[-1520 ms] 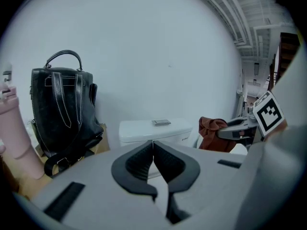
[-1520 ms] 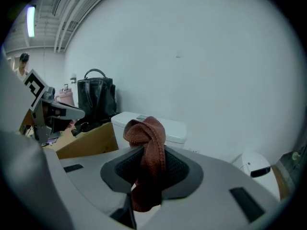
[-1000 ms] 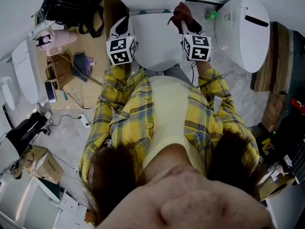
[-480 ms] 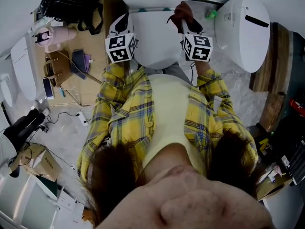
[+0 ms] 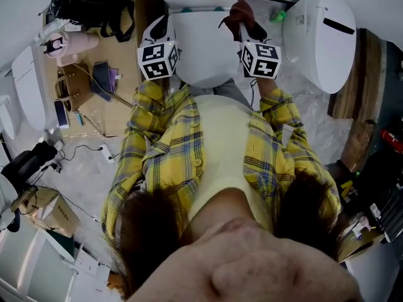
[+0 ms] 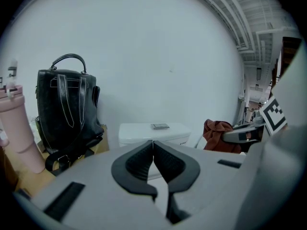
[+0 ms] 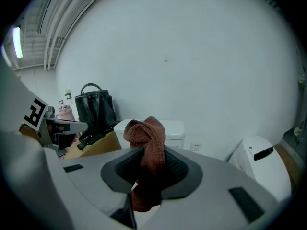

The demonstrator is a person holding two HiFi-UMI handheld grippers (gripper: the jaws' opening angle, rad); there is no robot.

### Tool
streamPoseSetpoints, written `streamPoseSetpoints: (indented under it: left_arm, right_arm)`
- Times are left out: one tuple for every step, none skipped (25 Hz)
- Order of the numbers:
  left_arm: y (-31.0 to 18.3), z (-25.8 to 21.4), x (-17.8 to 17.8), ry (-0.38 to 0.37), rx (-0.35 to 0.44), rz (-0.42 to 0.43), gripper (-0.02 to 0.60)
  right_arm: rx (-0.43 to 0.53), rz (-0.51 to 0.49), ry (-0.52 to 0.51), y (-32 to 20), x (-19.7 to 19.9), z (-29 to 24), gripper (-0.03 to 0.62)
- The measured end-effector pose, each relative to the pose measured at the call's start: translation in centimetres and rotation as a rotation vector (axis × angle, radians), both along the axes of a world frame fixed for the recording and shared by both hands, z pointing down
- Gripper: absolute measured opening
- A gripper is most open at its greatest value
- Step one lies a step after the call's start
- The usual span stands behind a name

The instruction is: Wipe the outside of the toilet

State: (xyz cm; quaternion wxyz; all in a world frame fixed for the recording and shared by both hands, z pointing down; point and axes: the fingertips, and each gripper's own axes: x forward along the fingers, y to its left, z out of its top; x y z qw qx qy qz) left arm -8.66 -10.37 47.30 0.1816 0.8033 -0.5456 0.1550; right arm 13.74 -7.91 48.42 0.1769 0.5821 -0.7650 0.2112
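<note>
Right gripper [image 7: 146, 171] fingers clamped on brown cloth [image 7: 144, 133], bunched upright; toilet tank [image 7: 176, 128] straight ahead, near. Left gripper [image 6: 153, 150] fingers pressed together, empty.

Black bag [image 5: 94, 2] stands on wooden board [image 5: 110, 121], far left; pink tumbler [image 5: 66, 43] just beside it.

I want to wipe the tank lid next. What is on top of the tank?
Only a flat flush button shows, at the middle of the tank lid. In the right gripper view the cloth covers that middle.
</note>
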Motion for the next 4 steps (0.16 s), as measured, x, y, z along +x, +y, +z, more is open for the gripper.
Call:
streamPoseSetpoints:
  left_arm:
    - [-0.01,0.01,0.04,0.000,0.000,0.000,0.009]
    - [-0.01,0.03,0.08,0.000,0.001,0.001,0.009]
    - [0.00,0.04,0.11,0.000,0.001,0.001,0.009]
    - [0.01,0.06,0.15,0.000,0.001,0.001,0.009]
  right_arm:
    - [0.000,0.000,0.000,-0.02,0.03,0.00,0.117]
    - [0.001,0.001,-0.001,-0.05,0.06,-0.01,0.117]
    - [0.001,0.001,-0.001,-0.09,0.09,-0.03,0.117]
    - [0.002,0.001,-0.002,-0.12,0.12,-0.04,0.117]
